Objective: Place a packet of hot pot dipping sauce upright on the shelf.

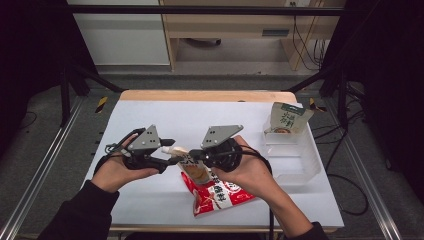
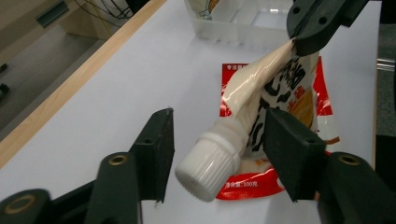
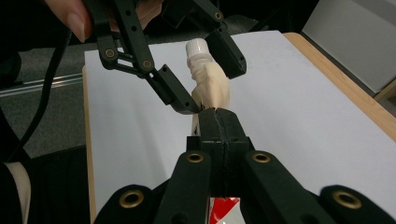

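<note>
Pouch [image 2: 275, 88]: soft cream squeeze pack with black lettering and a ribbed white screw cap [image 2: 209, 169], held in the air above the table's middle, crumpled where it is pinched.
Right gripper [image 3: 215, 114]: black jaws clenched on the pouch's flat end.
Left gripper [image 2: 219, 154]: jaws apart on either side of the cap, pads not pressing it.
Red packet [image 1: 220, 197]: flat, glossy, lying on the table under the pouch.
Table [image 1: 200, 117]: smooth white top with a pale wooden far edge.
Bin [image 1: 300, 160]: clear plastic, rectangular, at the right, holding an upright green-and-white bag [image 1: 289, 117].
</note>
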The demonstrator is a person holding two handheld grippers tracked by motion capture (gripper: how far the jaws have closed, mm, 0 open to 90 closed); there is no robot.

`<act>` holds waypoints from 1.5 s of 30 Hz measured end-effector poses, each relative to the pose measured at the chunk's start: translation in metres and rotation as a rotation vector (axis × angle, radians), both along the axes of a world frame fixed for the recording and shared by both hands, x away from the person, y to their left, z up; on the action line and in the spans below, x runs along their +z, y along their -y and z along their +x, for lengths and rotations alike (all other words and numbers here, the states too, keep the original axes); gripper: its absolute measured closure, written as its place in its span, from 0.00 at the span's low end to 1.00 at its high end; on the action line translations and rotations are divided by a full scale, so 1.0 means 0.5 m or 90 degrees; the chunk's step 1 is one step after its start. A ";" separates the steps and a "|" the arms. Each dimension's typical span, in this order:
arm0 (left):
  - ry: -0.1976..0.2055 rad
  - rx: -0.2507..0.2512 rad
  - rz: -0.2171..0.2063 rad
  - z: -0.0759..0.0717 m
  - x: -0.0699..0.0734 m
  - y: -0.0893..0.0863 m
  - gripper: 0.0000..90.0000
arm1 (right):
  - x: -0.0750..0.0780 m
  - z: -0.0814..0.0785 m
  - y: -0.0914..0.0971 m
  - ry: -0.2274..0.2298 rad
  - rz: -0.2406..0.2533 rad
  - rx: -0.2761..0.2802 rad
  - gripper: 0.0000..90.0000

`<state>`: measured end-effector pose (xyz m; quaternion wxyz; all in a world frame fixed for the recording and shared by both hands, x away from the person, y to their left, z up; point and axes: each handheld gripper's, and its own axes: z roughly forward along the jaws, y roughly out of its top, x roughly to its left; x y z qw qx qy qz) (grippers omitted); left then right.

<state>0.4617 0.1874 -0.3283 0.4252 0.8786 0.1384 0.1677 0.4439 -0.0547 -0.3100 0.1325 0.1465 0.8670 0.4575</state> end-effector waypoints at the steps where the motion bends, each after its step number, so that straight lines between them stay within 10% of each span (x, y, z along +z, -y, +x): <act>1: -0.003 -0.003 -0.005 0.002 0.001 0.002 0.53 | 0.000 0.000 0.001 0.000 0.001 0.000 1.00; 15: -0.034 -0.028 0.017 0.002 0.011 0.014 0.78 | -0.005 0.004 0.025 -0.002 0.007 -0.004 1.00; 33: -0.025 -0.070 0.133 -0.002 0.085 0.095 0.81 | -0.002 -0.004 0.069 0.002 -0.028 -0.027 0.98; 45: -0.011 -0.082 0.156 -0.007 0.094 0.105 0.81 | 0.012 0.002 0.070 0.051 -0.131 -0.022 0.56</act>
